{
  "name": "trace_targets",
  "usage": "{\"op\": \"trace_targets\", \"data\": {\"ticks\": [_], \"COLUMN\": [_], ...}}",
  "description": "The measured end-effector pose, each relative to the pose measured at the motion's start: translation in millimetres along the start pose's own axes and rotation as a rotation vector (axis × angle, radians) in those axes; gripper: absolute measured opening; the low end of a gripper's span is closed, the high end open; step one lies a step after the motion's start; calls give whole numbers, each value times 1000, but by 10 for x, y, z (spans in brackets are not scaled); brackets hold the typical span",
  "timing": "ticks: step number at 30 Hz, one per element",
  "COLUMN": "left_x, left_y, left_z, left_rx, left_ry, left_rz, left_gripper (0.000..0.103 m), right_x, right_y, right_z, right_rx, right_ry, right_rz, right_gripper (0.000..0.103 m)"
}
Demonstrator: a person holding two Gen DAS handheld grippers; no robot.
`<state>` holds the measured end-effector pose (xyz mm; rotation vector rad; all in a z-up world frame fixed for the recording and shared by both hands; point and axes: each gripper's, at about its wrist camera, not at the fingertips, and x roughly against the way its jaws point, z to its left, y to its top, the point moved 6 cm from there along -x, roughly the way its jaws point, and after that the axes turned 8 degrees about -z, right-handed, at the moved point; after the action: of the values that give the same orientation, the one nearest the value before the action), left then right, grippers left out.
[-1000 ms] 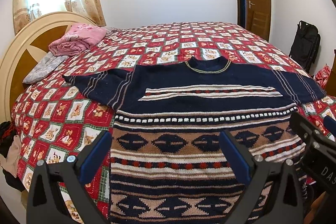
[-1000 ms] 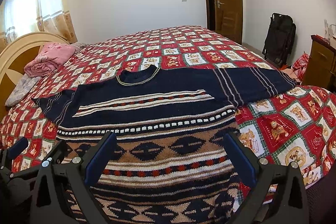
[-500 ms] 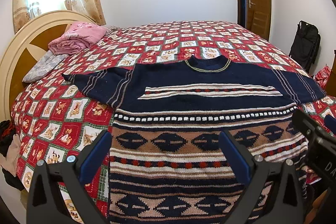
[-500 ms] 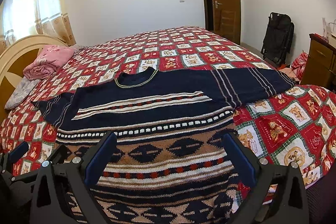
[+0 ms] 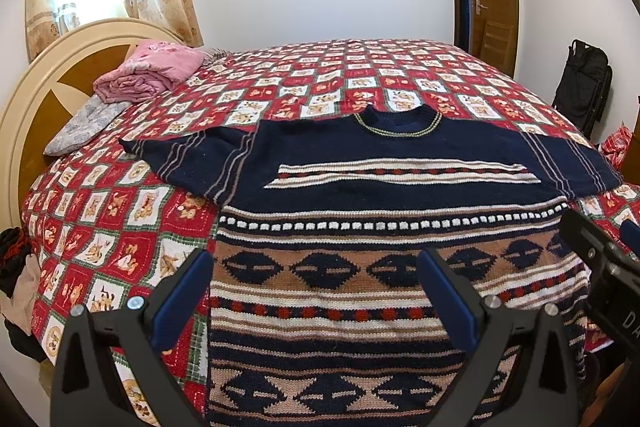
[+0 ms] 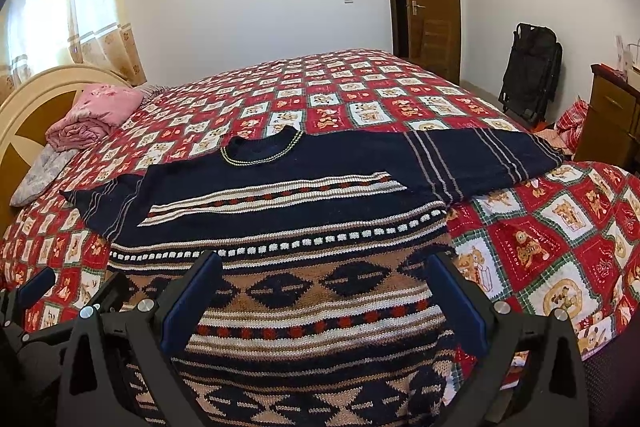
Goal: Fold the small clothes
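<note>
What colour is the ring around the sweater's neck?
Navy with thin yellow-green stripes, on the knitted patterned sweater's collar; clearest in the right wrist view.

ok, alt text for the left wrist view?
A navy patterned sweater lies flat, sleeves spread, on a red checked bedspread. The open left gripper hovers over its hem, holding nothing. A folded pink blanket sits by the headboard.
</note>
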<state>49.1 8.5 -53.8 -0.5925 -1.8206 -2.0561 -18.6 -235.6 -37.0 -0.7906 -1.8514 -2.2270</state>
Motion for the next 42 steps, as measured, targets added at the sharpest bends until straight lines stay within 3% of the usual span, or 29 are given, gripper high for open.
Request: {"op": "trace_targets", "data": {"ticks": [8,14,21,26,30,33,35,42], "left_x": [-37,-232,-886,-1460,-2012,-2417,-2625,-3233], "left_y": [31,121,365,576,692,673,674,618], "left_z": [37,254,1317,2238,2992,3407,3561,3756], "left_rx": [-2,51,171,284,376,520,601,728], "left_ry": [17,-30,64,172,263,248,216,187], "left_rz": [0,50,124,117,135,190,196,252], "left_gripper": [103,103,103,103,93,79,75,75], "right_x": [-61,-215,-500,-705,-900,-1020,-1087,-1405], "right_y": [52,207,267,193,186,225,225,170], "right_z": [-8,117,471,742,895,960,972,982], "right_rx": [-17,-23,60,145,172,195,206,214], "right_ry": [15,69,163,212,227,217,202,158], "right_rz": [2,-4,6,22,57,68,79,164], "right_gripper": [102,102,102,102,102,102,102,102]}}
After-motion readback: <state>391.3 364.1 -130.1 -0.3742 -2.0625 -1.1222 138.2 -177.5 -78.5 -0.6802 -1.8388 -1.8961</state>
